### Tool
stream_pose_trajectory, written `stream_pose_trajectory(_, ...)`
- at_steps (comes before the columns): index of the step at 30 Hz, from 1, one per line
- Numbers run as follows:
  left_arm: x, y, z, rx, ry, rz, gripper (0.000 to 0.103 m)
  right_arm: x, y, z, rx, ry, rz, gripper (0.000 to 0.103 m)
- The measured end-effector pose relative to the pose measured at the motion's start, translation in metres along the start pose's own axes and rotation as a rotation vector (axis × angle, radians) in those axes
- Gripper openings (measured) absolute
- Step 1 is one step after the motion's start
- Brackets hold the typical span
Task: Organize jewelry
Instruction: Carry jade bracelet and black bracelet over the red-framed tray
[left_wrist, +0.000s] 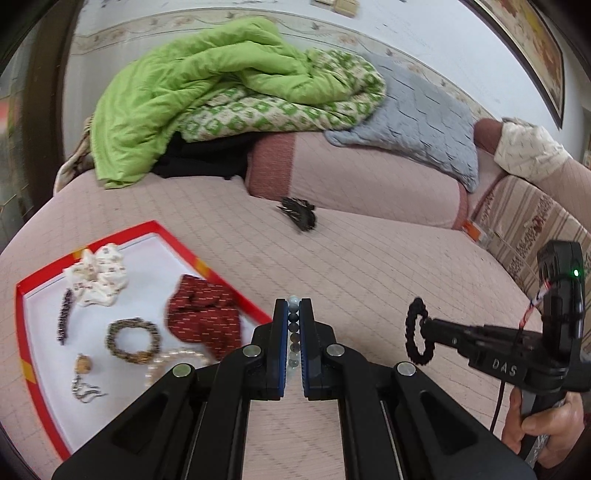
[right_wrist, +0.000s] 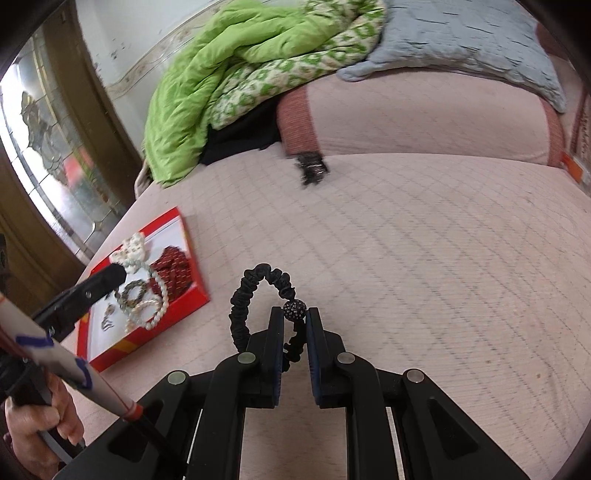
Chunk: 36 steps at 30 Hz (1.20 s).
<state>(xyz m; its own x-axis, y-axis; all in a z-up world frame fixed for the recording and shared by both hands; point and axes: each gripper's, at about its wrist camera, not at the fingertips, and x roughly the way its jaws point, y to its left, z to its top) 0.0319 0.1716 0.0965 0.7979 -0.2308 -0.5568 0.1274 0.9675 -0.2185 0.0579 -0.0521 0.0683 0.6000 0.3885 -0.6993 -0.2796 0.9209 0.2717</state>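
Observation:
A red-rimmed white tray (left_wrist: 40, 295) lies on the pink bed cover at the left. It holds a white scrunchie (left_wrist: 99, 275), a dark red scrunchie (left_wrist: 203, 317), a beaded bracelet (left_wrist: 133, 340), a pearl bracelet (left_wrist: 177, 360), a dark hair clip (left_wrist: 64, 317) and a small pendant (left_wrist: 83, 365). My left gripper (left_wrist: 293, 314) is shut on a bracelet of grey and brown beads (left_wrist: 293, 334), just right of the tray. My right gripper (right_wrist: 295, 321) is shut on a black ruffled hair tie (right_wrist: 255, 291) with a sparkly black bead (right_wrist: 294, 310), held above the cover.
A black claw hair clip (left_wrist: 299, 212) lies on the cover farther back, by a pink bolster (left_wrist: 354, 177). Behind are a green quilt (left_wrist: 192, 85) and a grey pillow (left_wrist: 417, 122). A glass-panelled wooden door (right_wrist: 48, 147) stands at the left.

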Motion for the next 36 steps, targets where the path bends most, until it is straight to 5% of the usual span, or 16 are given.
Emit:
stream_pose_trajectory(19,-0.04,0.12,-0.007,-0.154,-0.019,0.12,0.005,0.035,0.106,-0.006,-0.098,0.068,0.128,0.013)
stream_pose_trajectory(36,-0.036,0.196,-0.021,-0.277,0.033,0.212,0.005,0.067,0.201,-0.013,-0.201,0.134,0.241,0.013)
